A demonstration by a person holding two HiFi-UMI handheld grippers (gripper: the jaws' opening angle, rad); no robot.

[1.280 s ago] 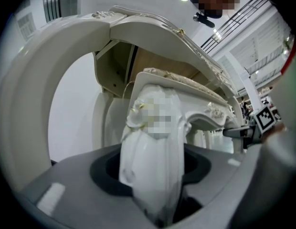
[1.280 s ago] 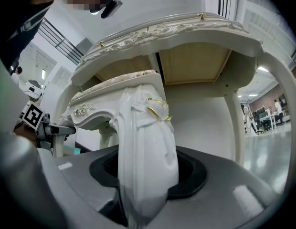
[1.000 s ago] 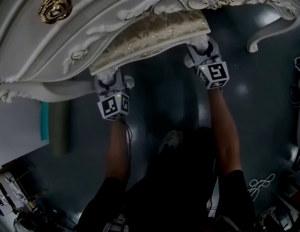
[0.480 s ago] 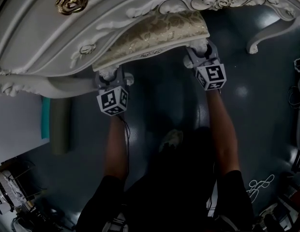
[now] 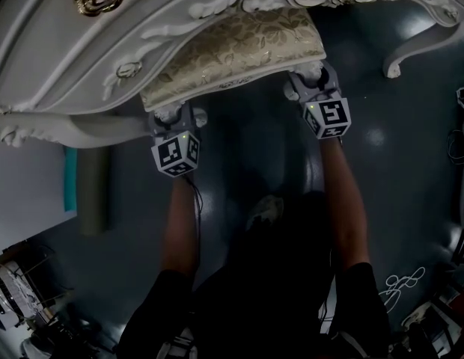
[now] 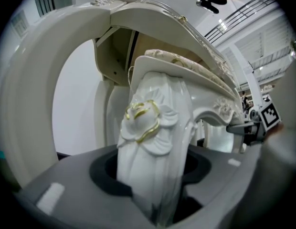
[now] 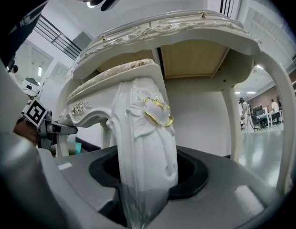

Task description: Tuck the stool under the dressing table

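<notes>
The stool, with its gold-patterned seat [image 5: 232, 51] and white carved legs, sits partly under the ornate white dressing table [image 5: 105, 43]. My left gripper [image 5: 168, 117] is shut on the stool's near left leg [image 6: 150, 142], which bears a gold-edged rose and fills the notch between the jaws [image 6: 153, 175]. My right gripper [image 5: 310, 77] holds the near right leg [image 7: 145, 142] the same way. Its jaws [image 7: 145, 180] are opening slightly with the leg still between them. Both grippers point level at the stool.
A curved table leg [image 5: 411, 47] stands on the dark floor at the right. A grey-green roll [image 5: 92, 197] and a white panel [image 5: 22, 193] lie at the left. Cables [image 5: 460, 140] run along the right edge. The person's foot [image 5: 266, 212] is behind the stool.
The head view has shifted a little. Both grippers stay on the same stool legs, and the stool has barely moved.
</notes>
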